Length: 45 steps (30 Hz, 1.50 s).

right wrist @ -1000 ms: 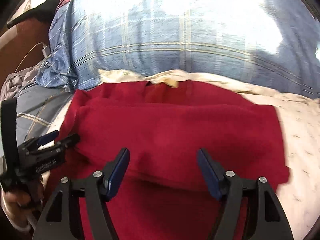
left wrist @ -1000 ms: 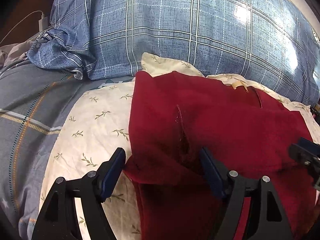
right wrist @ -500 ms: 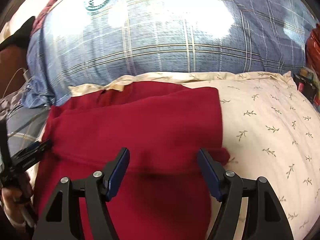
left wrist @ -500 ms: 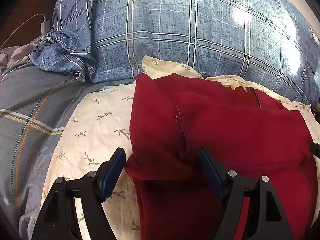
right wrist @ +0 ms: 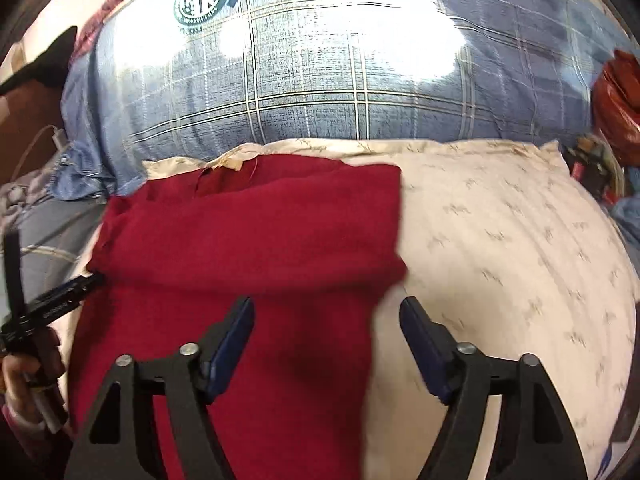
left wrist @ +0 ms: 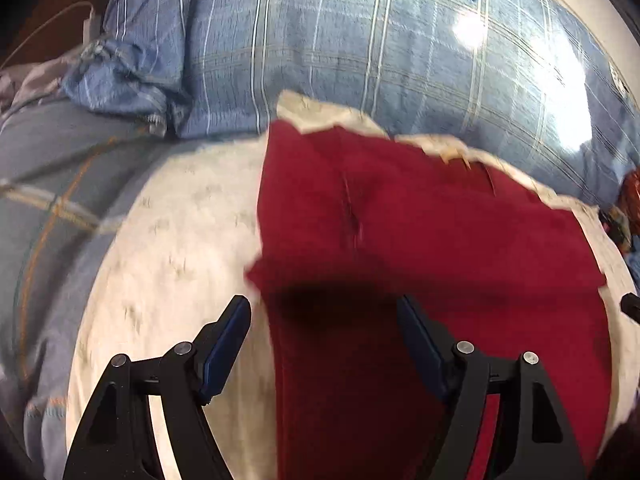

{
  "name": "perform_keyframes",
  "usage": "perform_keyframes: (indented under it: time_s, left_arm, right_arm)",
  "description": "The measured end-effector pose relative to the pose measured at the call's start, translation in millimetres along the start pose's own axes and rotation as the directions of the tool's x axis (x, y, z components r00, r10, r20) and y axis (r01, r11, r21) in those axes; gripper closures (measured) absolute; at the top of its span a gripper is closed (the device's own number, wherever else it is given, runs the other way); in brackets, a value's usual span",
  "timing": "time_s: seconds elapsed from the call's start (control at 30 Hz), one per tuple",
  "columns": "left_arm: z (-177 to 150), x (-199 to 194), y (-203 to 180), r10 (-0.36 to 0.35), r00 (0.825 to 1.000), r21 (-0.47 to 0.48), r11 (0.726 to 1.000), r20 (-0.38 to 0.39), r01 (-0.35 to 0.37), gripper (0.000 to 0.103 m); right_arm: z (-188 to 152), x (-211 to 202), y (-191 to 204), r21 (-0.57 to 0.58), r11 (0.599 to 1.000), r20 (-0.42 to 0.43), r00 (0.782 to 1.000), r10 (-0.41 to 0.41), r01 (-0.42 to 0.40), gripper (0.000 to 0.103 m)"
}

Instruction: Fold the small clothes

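A dark red garment (right wrist: 256,248), partly folded, is spread on a cream leaf-print pillow (right wrist: 500,240) in front of a blue plaid pillow (right wrist: 320,92). The left gripper (left wrist: 324,332) is held above the garment's left edge, jaws apart and empty. The right gripper (right wrist: 326,332) is over the right edge, its jaws opening, nothing clamped.

red garment (right wrist: 256,240): matt knit cloth | pillow (right wrist: 500,240): smooth printed cloth | jaws: black plastic

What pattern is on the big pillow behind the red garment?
Blue plaid pillow, white grid lines; clearest from the right wrist.
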State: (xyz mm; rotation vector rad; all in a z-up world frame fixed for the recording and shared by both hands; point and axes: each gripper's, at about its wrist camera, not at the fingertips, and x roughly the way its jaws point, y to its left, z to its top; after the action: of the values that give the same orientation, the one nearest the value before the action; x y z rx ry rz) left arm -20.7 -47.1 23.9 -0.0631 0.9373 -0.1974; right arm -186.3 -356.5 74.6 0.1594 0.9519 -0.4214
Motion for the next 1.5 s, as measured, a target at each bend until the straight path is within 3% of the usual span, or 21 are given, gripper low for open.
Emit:
perform_keyframes:
  time_s: [0.1, 0.23, 0.37, 0.57, 0.7, 0.77, 0.83, 1.03, 1.13, 1.23, 1.3, 1.43, 1.5]
  left_arm:
    - [-14.8, -18.9, 1.6, 0.0, 0.999, 0.016, 1.0, -0.034, 0.0, 0.028]
    - [-37.3, -52.4, 13.2, -0.076, 0.995, -0.035, 0.997, -0.064, 0.073, 0.028]
    - [-63.7, -78.5, 22.4, -0.067, 0.992, -0.011, 0.998, -0.109, 0.066, 0.028]
    - [-103.6, -109.7, 37.0, -0.072, 0.985, -0.026, 0.997, -0.155, 0.069, 0.028]
    - [-126.2, -119.9, 41.4, -0.061, 0.979, -0.03, 0.998, -0.192, 0.057, 0.028]
    - [-131.8, -125.2, 41.5, -0.069, 0.978, -0.033, 0.997, -0.197, 0.064, 0.028]
    - [-137.8, -130.3, 42.2, -0.101, 0.973, -0.048, 0.994, -0.209, 0.093, 0.028]
    - [-152.0, -133.8, 46.9, -0.116, 0.961, -0.044, 0.993, -0.251, 0.109, 0.029]
    - [-152.6, -135.3, 47.2, -0.145, 0.954, -0.055, 0.989, -0.264, 0.135, 0.029]
    - [-153.5, -132.3, 44.9, -0.166, 0.946, -0.051, 0.986, -0.278, 0.158, 0.029]
    - [-154.9, -126.9, 42.3, -0.145, 0.951, -0.031, 0.989, -0.271, 0.142, 0.028]
    - [-157.0, -126.1, 37.8, -0.142, 0.952, -0.011, 0.989, -0.273, 0.144, 0.026]
    - [-155.8, -124.3, 40.4, -0.17, 0.945, -0.044, 0.985, -0.281, 0.165, 0.026]
  right_arm:
    - [-24.2, -16.9, -13.1, 0.006, 0.999, -0.04, 0.998, 0.043, -0.042, 0.025]
    - [-58.8, -32.8, -24.0, 0.013, 0.992, -0.099, 0.987, 0.128, -0.127, 0.026]
    - [-93.0, -44.9, -24.8, -0.024, 0.979, -0.2, 0.96, 0.195, -0.204, 0.027]
    - [-137.3, -59.3, -27.1, 0.001, 0.956, -0.276, 0.919, 0.281, -0.292, 0.027]
    - [-160.8, -59.4, -25.0, 0.02, 0.949, -0.313, 0.9, 0.304, -0.314, 0.035]
    - [-166.0, -61.1, -23.1, 0.045, 0.938, -0.316, 0.886, 0.339, -0.343, 0.043]
    - [-170.2, -60.6, -18.6, 0.063, 0.917, -0.336, 0.857, 0.392, -0.395, 0.053]
    - [-171.9, -56.1, -14.2, 0.08, 0.888, -0.342, 0.824, 0.451, -0.453, 0.054]
    - [-172.7, -51.5, -19.3, 0.104, 0.904, -0.354, 0.834, 0.423, -0.414, 0.052]
    - [-174.4, -52.0, -24.8, 0.14, 0.894, -0.349, 0.823, 0.448, -0.426, 0.051]
    - [-176.2, -50.0, -20.3, 0.133, 0.892, -0.359, 0.818, 0.449, -0.432, 0.051]
    - [-179.5, -50.1, -2.2, 0.104, 0.862, -0.413, 0.767, 0.491, -0.496, 0.053]
    - [-177.6, -51.8, -2.0, 0.104, 0.849, -0.405, 0.758, 0.511, -0.517, 0.053]
